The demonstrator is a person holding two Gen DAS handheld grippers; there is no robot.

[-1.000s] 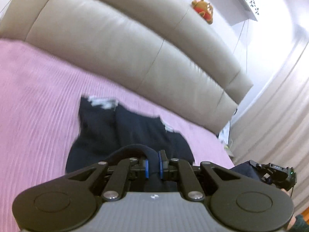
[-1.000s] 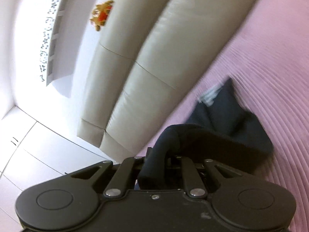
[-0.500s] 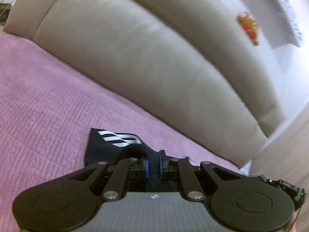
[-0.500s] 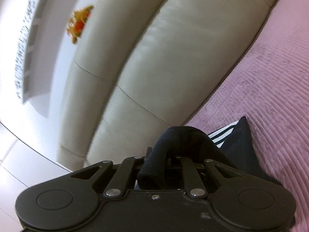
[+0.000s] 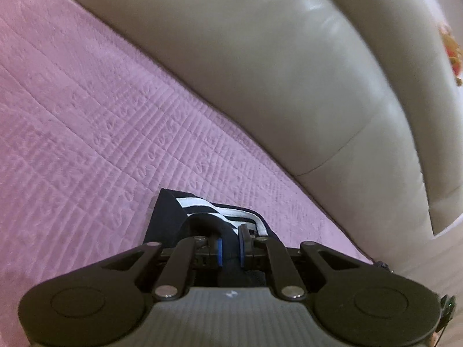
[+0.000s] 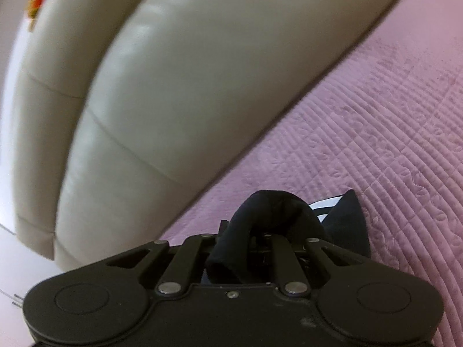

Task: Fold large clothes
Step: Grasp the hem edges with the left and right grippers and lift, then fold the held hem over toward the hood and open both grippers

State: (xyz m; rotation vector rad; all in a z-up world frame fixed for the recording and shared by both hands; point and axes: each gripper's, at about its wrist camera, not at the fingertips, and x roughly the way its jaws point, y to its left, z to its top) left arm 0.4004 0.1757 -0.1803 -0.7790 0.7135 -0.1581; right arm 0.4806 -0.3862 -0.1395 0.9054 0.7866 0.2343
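Note:
A dark navy garment with white stripes lies on the pink quilted bedspread close under both grippers. My left gripper is shut on a fold of the dark fabric between its blue pads. My right gripper is shut on a bunched loop of the same garment, which hides its fingertips. A dark corner with white stripes shows to its right. Most of the garment is hidden below the grippers.
A beige leather headboard rises just behind the bedspread and also fills the right wrist view. A small orange toy sits on top of it. The pink bedspread stretches away to the right.
Both grippers have carried the garment forward towards the headboard and lower to the bed. The spread-out dark fabric seen before is now mostly out of view beneath them.

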